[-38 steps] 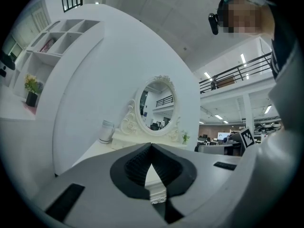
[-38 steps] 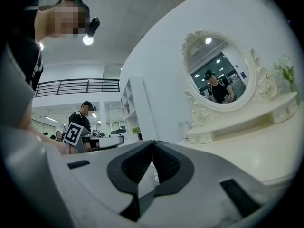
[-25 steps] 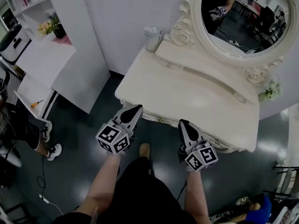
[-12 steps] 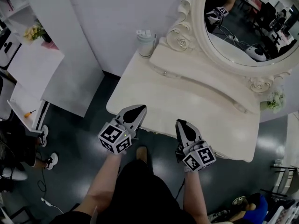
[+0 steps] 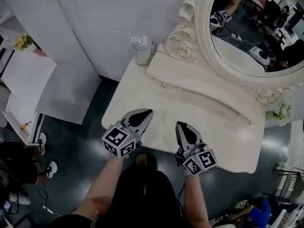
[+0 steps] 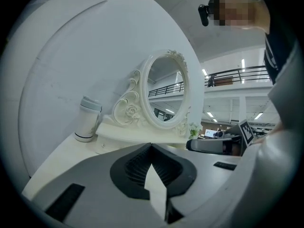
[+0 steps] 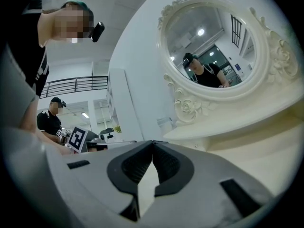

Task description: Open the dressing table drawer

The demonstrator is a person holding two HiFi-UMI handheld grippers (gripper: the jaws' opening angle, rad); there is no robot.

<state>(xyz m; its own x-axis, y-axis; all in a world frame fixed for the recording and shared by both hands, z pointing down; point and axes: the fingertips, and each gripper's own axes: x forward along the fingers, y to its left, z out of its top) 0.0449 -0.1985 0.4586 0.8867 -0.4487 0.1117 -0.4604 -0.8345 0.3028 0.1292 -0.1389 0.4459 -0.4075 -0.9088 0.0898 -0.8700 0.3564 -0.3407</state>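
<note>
Both tools are sitting closed. The left gripper (image 5: 144,114) is showing its jaws tip to tip in its own view, with nothing between them. The right gripper (image 5: 182,126) is reading the same: pinched together, empty. Both are pointing roughly level toward the mirror (image 5: 247,27), side by side over the near edge of the dressing table (image 5: 213,122). No contact that I can make out.

Drawer location: the head view is looking steeply down, so the tabletop is hiding the front face under its near edge. If the main drawer is there, it's sitting below the jaw tips, out of sight. The only pull hardware showing is a small knob (image 5: 164,85) on the raised back shelf (image 5: 204,80) and a second knob (image 5: 250,123) toward its right end. Those may be small drawers; I can't tell which one the task means.

My read: this is looking like the approach step, with nothing engaged. The jaws are probably closed because there's nothing to grab yet. They'll need opening to pinch a pull.

A white tumbler (image 5: 141,50) is standing upright at the back-left corner by the wall, well apart from both grippers and out of any pull path.
</note>
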